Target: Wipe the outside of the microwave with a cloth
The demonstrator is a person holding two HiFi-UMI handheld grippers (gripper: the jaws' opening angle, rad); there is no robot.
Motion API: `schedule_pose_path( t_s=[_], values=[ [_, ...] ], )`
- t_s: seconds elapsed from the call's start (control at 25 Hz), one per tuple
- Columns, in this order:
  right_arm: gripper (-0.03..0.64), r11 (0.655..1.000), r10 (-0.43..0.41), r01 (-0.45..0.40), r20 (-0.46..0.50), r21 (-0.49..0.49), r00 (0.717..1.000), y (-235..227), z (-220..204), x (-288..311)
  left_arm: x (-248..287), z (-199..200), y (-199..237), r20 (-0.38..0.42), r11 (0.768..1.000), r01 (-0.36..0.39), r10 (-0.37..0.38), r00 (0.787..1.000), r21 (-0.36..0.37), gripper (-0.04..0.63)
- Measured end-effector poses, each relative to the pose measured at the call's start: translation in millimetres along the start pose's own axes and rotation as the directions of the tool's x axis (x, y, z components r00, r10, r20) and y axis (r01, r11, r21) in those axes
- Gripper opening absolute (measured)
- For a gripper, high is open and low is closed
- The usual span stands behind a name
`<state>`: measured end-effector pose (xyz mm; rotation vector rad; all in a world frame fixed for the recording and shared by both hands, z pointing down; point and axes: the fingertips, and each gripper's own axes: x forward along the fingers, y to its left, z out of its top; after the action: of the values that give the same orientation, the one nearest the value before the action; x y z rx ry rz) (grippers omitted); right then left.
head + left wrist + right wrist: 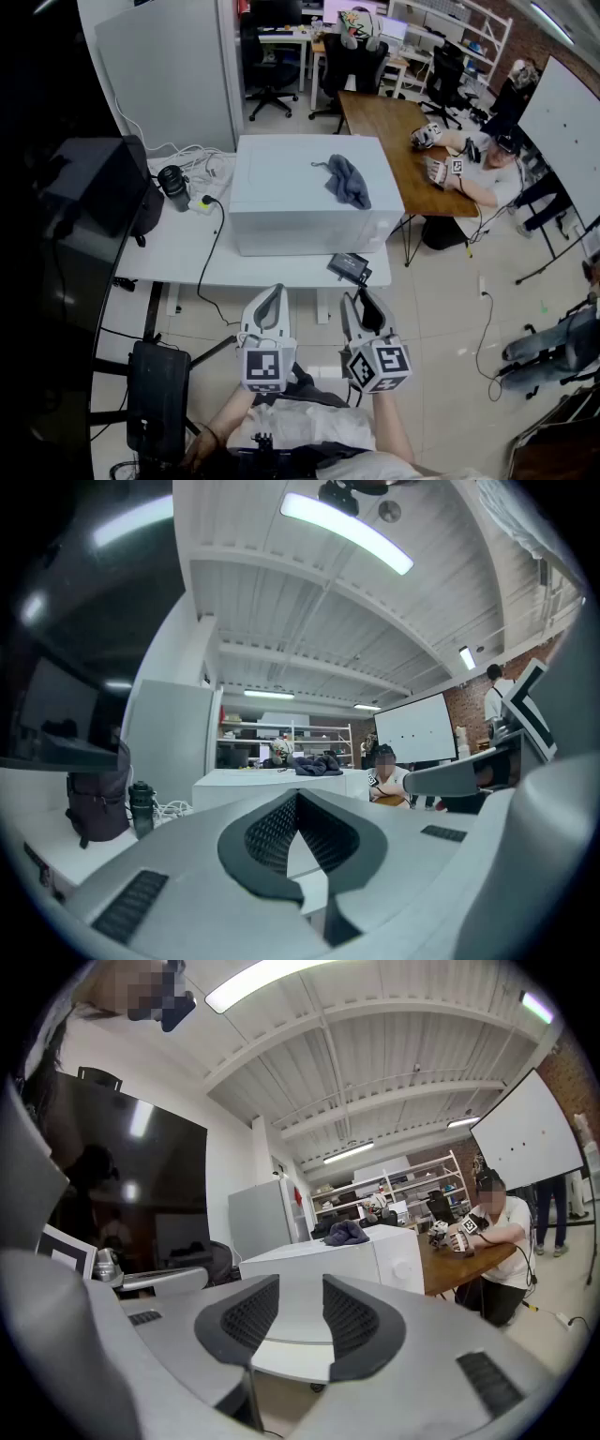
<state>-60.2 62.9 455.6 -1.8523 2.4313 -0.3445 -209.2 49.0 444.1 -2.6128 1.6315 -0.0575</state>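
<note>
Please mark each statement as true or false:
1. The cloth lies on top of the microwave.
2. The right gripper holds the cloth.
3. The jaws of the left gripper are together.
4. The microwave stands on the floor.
1. True. The cloth lies bunched on the top of the microwave.
2. False. The jaws of the right gripper are apart with nothing between them, and the cloth lies far from it.
3. True. The jaws of the left gripper meet at the tips and hold nothing.
4. False. The microwave stands on a white table.
</note>
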Motion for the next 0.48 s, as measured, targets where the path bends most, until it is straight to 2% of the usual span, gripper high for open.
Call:
schedule_pose_path(
  t_s=[0.12,0.36,0.48],
  values=[
    [0.236,1.000,0.011,-0.012,-0.016,-0.014,1.000,-12.4,6.4,19.3,6.9,0.9,-1.5,-0.001,1.000,-0.013,0.013,1.000,0.002,-0.008],
    [0.238,0.995,-0.019,0.024,0.051,-0.098,0.999,-61.5,59.0,94.1,17.7,4.8,-0.9,0.000,0.998,-0.064,0.064,0.998,-0.005,-0.008],
    [0.238,0.997,0.009,-0.008,0.010,-0.080,1.000,-77.8,78.8,143.9,17.1,5.2,1.7,-0.010,0.996,-0.088,0.088,0.996,-0.002,-0.008]
  ],
)
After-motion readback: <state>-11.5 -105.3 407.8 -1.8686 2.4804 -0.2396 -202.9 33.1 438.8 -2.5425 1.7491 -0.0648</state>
